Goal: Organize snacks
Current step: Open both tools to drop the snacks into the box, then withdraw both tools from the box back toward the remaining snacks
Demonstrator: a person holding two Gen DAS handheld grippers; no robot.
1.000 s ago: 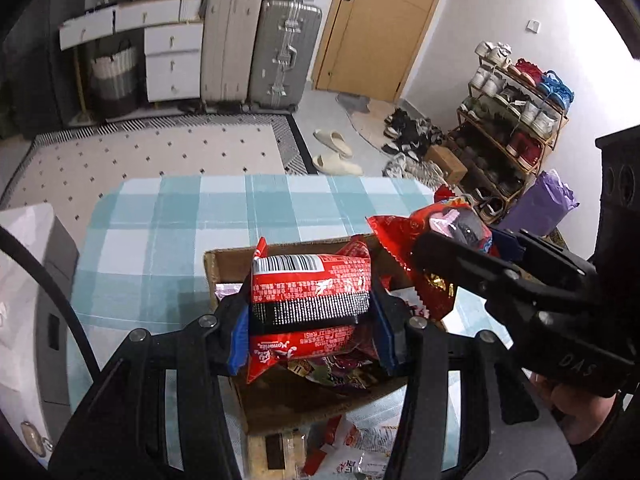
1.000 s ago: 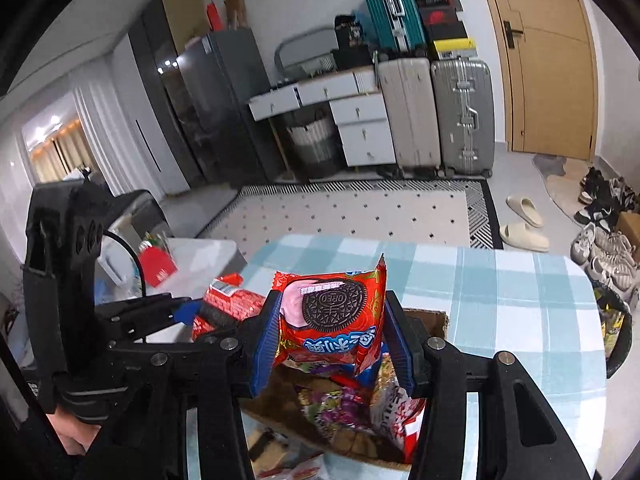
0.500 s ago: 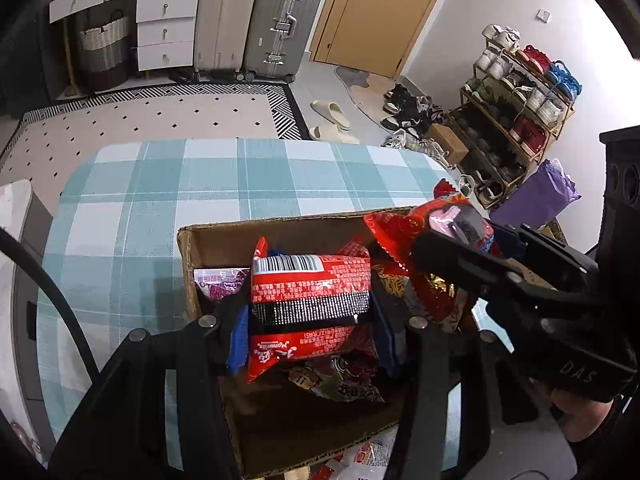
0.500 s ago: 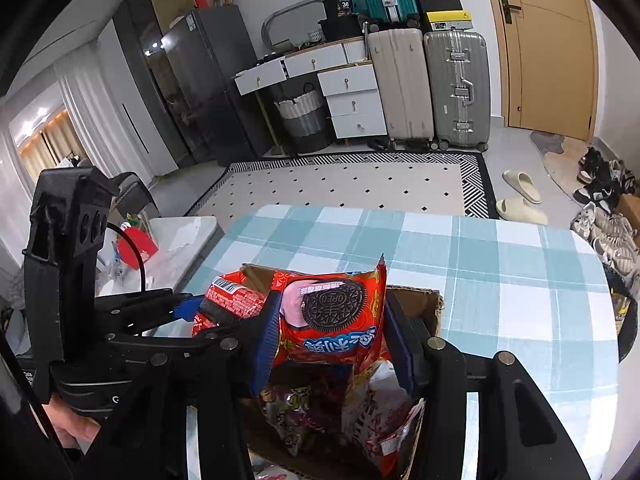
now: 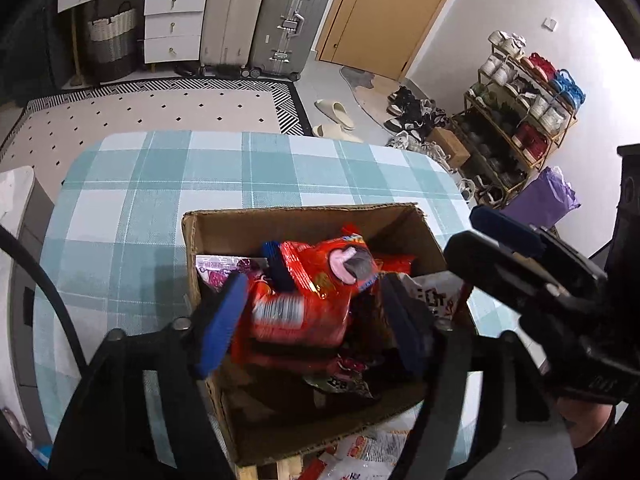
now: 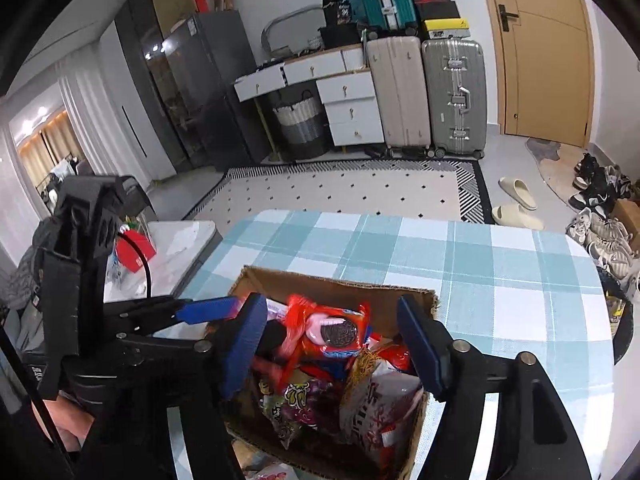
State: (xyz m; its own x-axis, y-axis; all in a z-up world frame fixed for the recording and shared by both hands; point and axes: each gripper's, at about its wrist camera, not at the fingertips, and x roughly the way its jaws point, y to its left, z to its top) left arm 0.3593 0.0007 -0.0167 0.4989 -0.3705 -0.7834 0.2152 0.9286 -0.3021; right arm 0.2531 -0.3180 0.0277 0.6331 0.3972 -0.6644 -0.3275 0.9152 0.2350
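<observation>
Cardboard box (image 5: pixel 304 220) on checked tablecloth (image 5: pixel 160 184), open-topped, long axis running away from both cameras toward the far table edge. Inside box: red barcode packet (image 5: pixel 296 316), blurred, lying across other packets, long axis roughly crosswise to box; red cookie packet (image 6: pixel 336 330), printed face up, tilted, resting on top of the heap toward box's far end. Also in box: purple-print packet (image 6: pixel 300 400) and white-and-red packet (image 6: pixel 376 404), both nearer the cameras.

Left gripper (image 5: pixel 316 320): jaws just opened, standing apart over box, blue pads either side of barcode packet, not pressing it.

Right gripper (image 6: pixel 332 344): jaws just opened, wide apart above box, cookie packet lying between pads, free of both.

More loose packets (image 5: pixel 360 456) outside box, at its near wall.
</observation>
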